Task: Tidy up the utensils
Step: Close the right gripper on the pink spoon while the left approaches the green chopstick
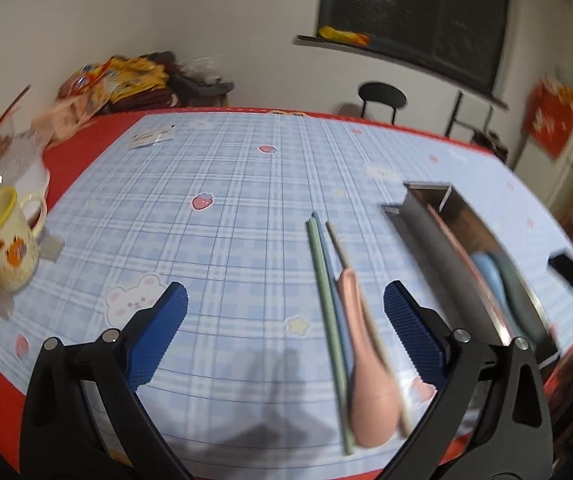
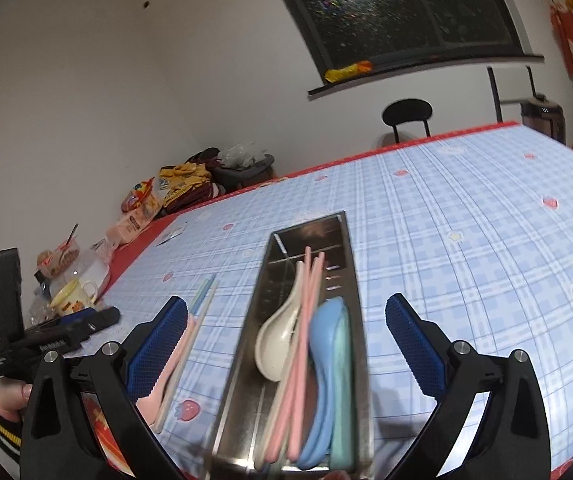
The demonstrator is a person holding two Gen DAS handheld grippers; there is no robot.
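Tray (image 2: 350, 264) between released right jaws | pink spoon (image 1: 370, 376) between released left jaws

**Gripper and Operator Appearance**

Your left gripper (image 1: 284, 306) and right gripper (image 2: 286, 318) share one build: black angular arms, round silver screws, blue ribbed pads (image 2: 160, 344). Your left hand (image 2: 8, 398) shows bare skin and a dark cuff with yellow and white stripes.
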